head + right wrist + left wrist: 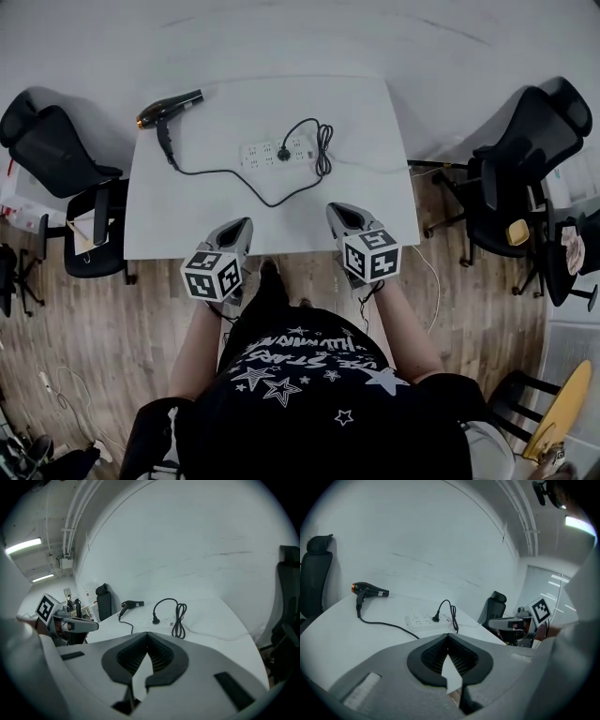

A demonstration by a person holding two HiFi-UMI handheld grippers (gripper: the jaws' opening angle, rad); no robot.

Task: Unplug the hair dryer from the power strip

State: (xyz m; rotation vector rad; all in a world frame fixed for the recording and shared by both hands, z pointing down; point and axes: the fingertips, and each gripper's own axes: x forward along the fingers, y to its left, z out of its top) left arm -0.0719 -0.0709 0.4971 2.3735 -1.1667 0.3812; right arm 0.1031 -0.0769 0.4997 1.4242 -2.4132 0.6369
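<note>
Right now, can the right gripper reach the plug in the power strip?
Probably yes. Only bare table and a loose cord lie between the right gripper and the plug. Its jaws are shut, so need opening.

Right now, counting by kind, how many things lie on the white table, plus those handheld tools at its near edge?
Hair dryer: 1
Power strip: 1
Grippers: 2, the left gripper and the right gripper
Total: 4

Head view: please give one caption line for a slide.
Left gripper and right gripper at the table edge; hair dryer plugged into the power strip.
</note>
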